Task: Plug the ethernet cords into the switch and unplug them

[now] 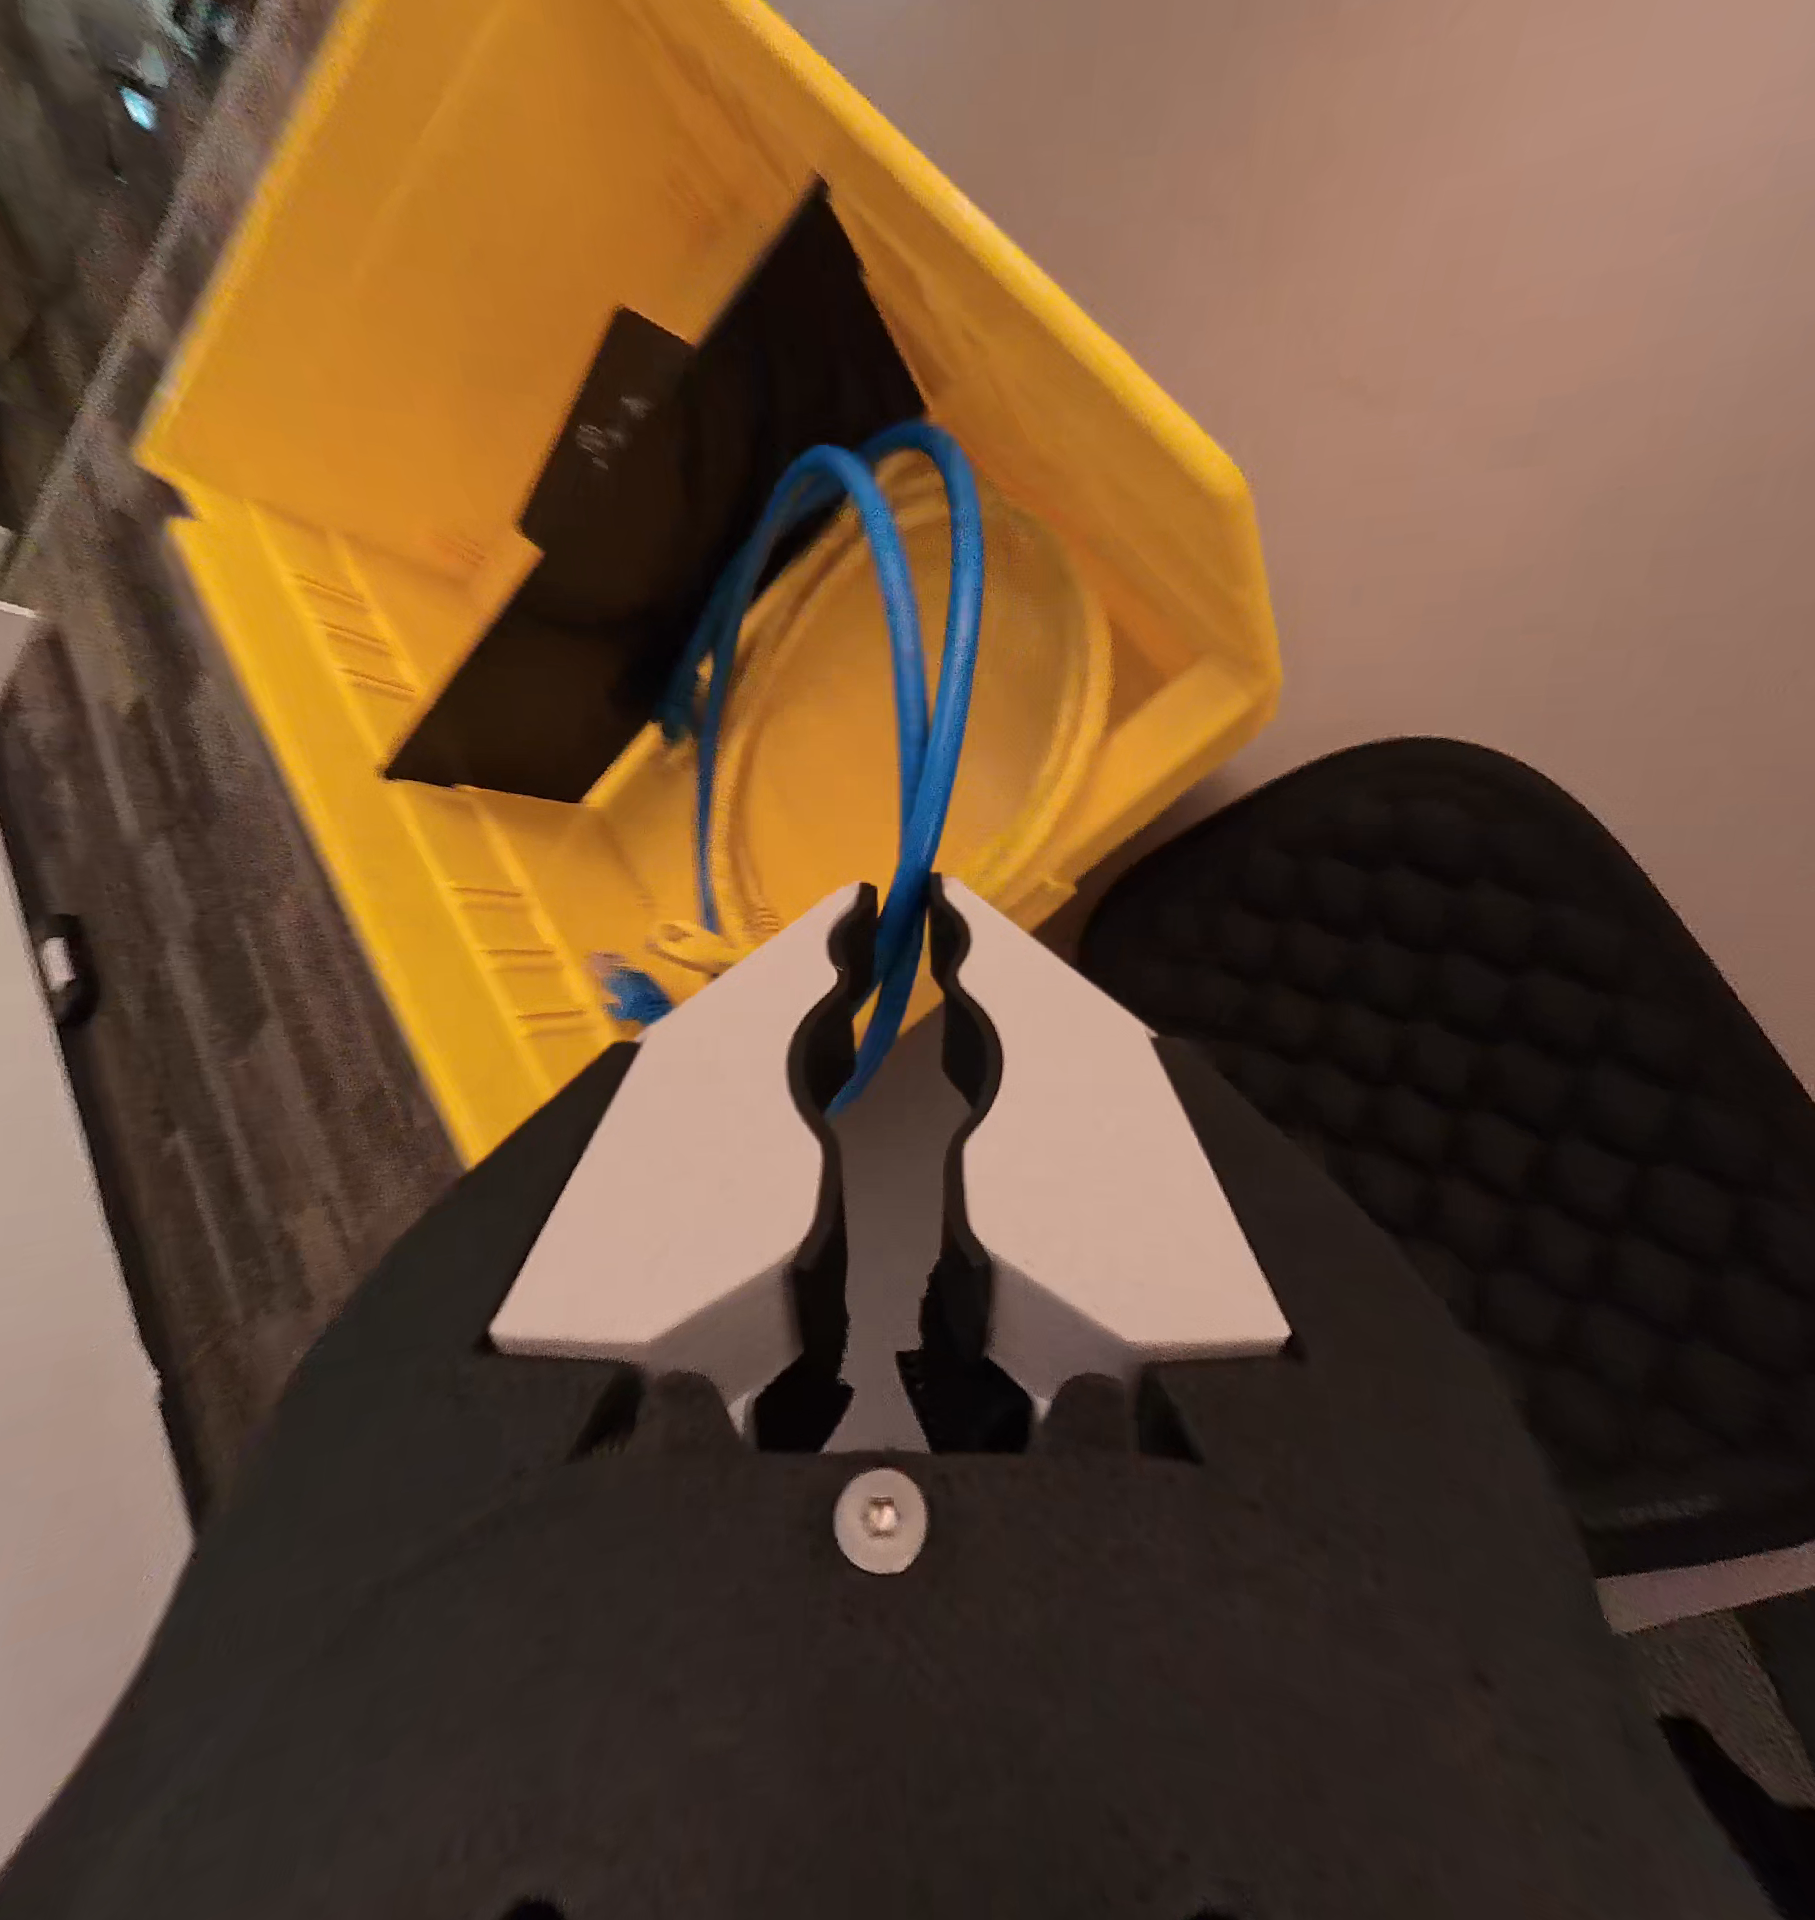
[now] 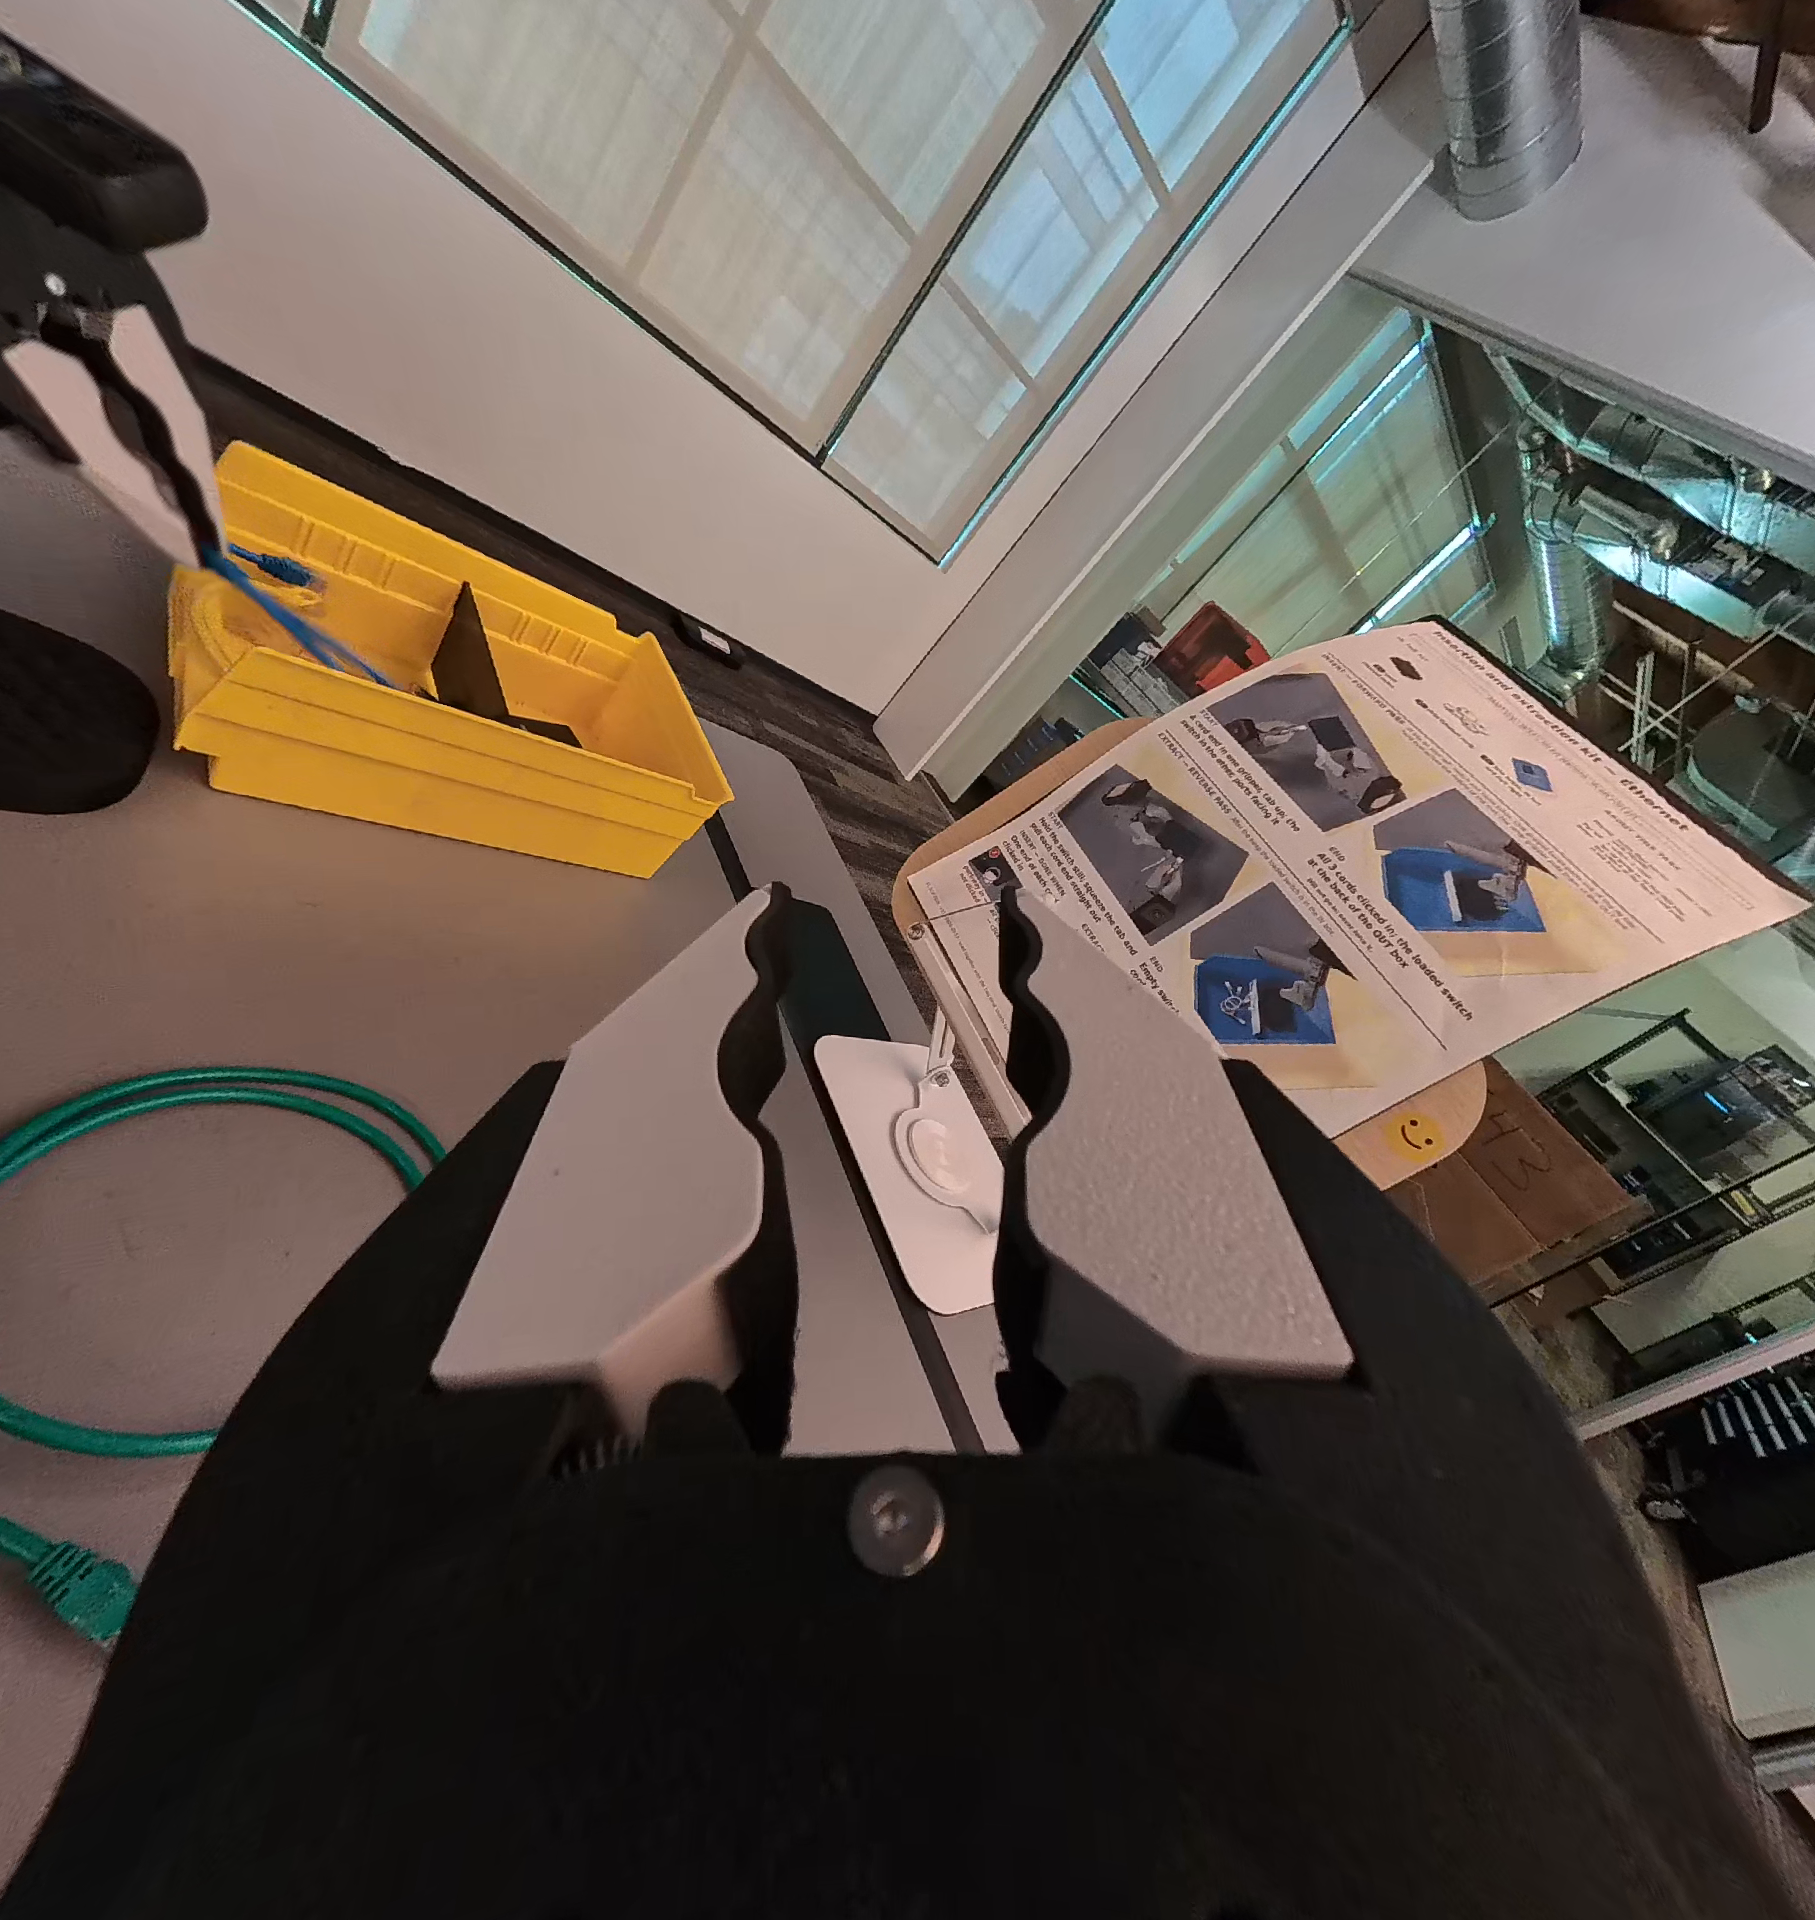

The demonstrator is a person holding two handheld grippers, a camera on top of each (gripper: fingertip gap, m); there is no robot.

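My left gripper (image 1: 901,896) is shut on a loop of the blue ethernet cord (image 1: 960,623) and holds it just above the near end of the yellow bin (image 1: 383,312). The cord's blue plug (image 1: 628,992) lies in the bin next to a coiled yellow cord (image 1: 1074,634). A black switch (image 1: 612,457) leans against a black divider (image 1: 809,343) inside the bin. In the right wrist view the left gripper (image 2: 199,540) shows at the bin's left end (image 2: 446,758) with the blue cord (image 2: 279,613) hanging from it. My right gripper (image 2: 890,899) is open and empty over the table edge.
A green ethernet cord (image 2: 155,1091) lies looped on the grey table, its plug (image 2: 77,1584) near the front. A black honeycomb pad (image 1: 1505,1091) lies beside the bin. A white tag plate (image 2: 913,1153) sits at the table edge. An instruction sheet (image 2: 1350,862) rests on a stand beyond. The left gripper's tips are roughly 45 centimeters from the right gripper's.
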